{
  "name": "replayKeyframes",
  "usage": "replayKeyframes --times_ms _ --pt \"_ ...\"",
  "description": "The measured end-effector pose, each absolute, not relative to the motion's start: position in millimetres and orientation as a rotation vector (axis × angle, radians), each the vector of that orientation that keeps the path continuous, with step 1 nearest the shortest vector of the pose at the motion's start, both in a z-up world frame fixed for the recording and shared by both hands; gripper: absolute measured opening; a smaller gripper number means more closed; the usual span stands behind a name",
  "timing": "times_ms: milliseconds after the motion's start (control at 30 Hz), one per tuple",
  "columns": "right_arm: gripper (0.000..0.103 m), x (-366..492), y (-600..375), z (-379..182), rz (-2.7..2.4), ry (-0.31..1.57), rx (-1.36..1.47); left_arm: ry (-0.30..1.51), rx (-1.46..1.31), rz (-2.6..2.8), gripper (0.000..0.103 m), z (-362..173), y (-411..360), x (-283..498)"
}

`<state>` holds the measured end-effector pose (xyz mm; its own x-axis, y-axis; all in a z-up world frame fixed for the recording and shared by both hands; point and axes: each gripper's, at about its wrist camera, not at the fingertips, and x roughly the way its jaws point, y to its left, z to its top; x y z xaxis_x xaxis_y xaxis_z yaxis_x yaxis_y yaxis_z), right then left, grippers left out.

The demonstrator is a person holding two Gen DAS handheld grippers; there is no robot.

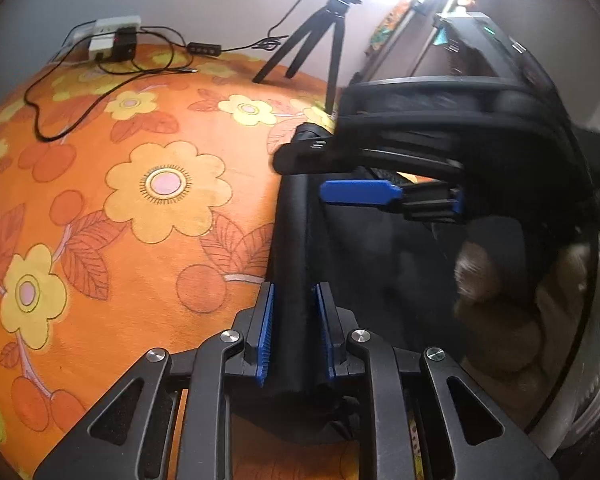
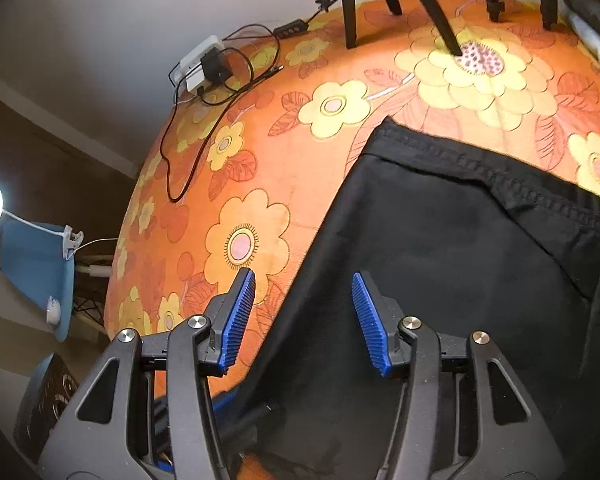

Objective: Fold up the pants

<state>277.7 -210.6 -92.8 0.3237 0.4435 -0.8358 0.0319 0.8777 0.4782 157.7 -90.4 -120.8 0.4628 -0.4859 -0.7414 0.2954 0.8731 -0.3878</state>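
Two tongs here: our left tongs (image 1: 294, 332) are pinching a fold of the black pants (image 2: 440, 248). Our right tongs (image 2: 304, 320) hang spread above the pants' edge on the orange floral surface (image 1: 140, 200).

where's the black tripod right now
The tripod stands at the far edge of the orange floral cover, top centre in the left wrist view, right of the power strip and beyond the pants.

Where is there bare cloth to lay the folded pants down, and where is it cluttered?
Bare floral cloth lies left of the pants, from their left edge out to the black cable. The far edge is crowded: power strip, cable and tripod legs. The left gripper clamps a fold of pants; the right gripper is open above them.
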Motion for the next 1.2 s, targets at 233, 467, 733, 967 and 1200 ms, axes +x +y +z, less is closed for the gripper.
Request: replayKeyframes --times_ms 233,467,733,967,1200 --pt "0.046 283.5 -191.2 -103.8 0.209 1.258 0.339 0.969 -0.175 -0.49 0.018 -118.4 -93.2 153.5" --pt "0.011 282.5 -201.6 -107.3 0.205 1.262 0.375 0.974 -0.106 -0.44 0.039 -119.1 -96.6 152.3" --pt "0.007 276.0 -215.0 -93.4 0.211 1.218 0.457 0.996 -0.101 -0.422 0.051 -128.1 -95.7 153.3" --pt "0.006 264.3 -230.7 -73.4 0.201 1.168 0.451 0.921 -0.111 -0.49 0.016 -108.0 -108.7 142.0" --pt "0.004 243.5 -268.9 -46.2 0.152 1.082 0.461 0.843 -0.089 -0.591 0.013 -84.0 -141.2 116.1"
